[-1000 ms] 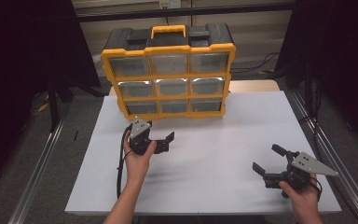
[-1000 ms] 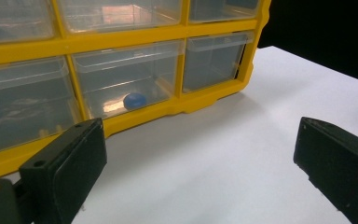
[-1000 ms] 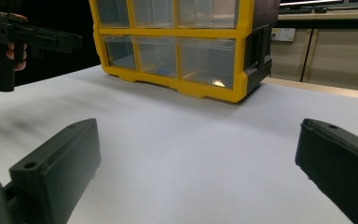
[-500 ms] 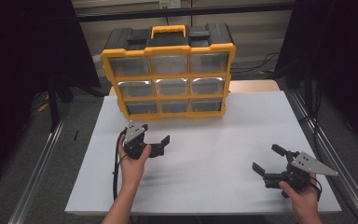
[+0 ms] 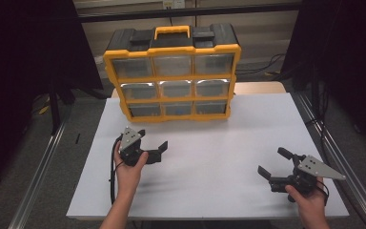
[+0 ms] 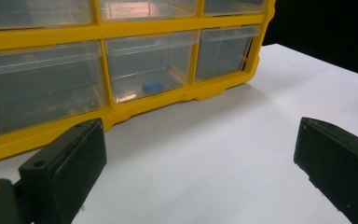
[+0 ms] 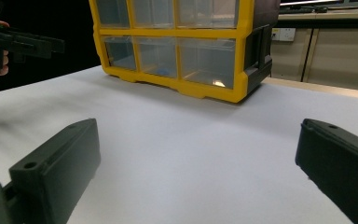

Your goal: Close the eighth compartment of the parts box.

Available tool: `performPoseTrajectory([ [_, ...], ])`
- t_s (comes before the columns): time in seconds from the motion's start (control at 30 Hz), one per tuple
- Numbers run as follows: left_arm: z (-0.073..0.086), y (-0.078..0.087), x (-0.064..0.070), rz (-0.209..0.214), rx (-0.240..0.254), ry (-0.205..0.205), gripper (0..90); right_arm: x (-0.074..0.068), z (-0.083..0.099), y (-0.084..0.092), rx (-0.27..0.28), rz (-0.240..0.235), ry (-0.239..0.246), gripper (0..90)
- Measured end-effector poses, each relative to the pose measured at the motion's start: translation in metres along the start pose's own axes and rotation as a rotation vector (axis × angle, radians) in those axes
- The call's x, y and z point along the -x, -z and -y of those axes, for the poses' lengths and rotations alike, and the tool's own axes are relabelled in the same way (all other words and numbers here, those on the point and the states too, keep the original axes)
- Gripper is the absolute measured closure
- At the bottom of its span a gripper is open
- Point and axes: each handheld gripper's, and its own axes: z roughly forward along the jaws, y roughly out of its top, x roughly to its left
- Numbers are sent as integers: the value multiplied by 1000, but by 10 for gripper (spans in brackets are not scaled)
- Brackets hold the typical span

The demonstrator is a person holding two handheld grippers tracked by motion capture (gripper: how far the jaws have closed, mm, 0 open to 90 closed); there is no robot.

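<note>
A yellow organiser box (image 5: pixel 171 76) with a black top, a yellow handle and clear drawers stands at the far middle of the white table (image 5: pixel 219 143). My left gripper (image 5: pixel 152 139) is open and empty, held a little in front of the box's lower left drawers. Its own view looks at the box (image 6: pixel 121 112) from close by; a small blue piece (image 6: pixel 151 86) lies in the bottom middle drawer. My right gripper (image 5: pixel 272 161) is open and empty near the table's front right. Its view shows the box (image 7: pixel 177 84) farther off and the left gripper (image 7: pixel 23 44) at upper left.
Metal rails (image 5: pixel 43 162) run along both sides of the table. A wooden tabletop edge (image 5: pixel 259 88) shows behind the box on the right. Dark curtains hang at both sides. White surface stretches between the two grippers.
My left gripper has drifted slightly left and toward the person, staying open. The right gripper has not moved.
</note>
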Motion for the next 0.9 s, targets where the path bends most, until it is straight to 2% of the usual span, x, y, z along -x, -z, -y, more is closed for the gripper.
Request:
performPoseTrajectory([
  [0.03,1,0,1,0,8,14,26,0,0,0,0,-3,1,0],
  [0.17,3,3,-1,5,12,5,26,-1,0,0,-1,-1,-2,0],
  [0.2,3,5,-3,4,-2,-13,26,0,0,0,1,-2,0,0],
  [0.27,4,6,-2,-3,9,4,26,0,0,0,2,1,1,0],
  [0.37,6,9,-5,-3,-3,-13,25,0,0,0,3,-1,1,0],
  [0.47,7,11,-5,5,21,4,25,-1,0,0,0,-3,2,0],
  [0.5,7,12,-7,5,7,-15,25,-1,0,0,-1,-3,1,0],
  [0.6,9,14,-8,11,9,-10,24,-1,0,0,-2,-2,1,0],
  [0.7,10,17,-9,-7,7,-17,24,-1,0,0,-1,-4,1,0],
  [0.83,11,19,-10,-12,17,-4,24,-1,0,0,-4,-5,-3,0],
  [0.9,11,21,-12,-8,17,-12,24,-1,0,0,-3,-5,-1,0],
])
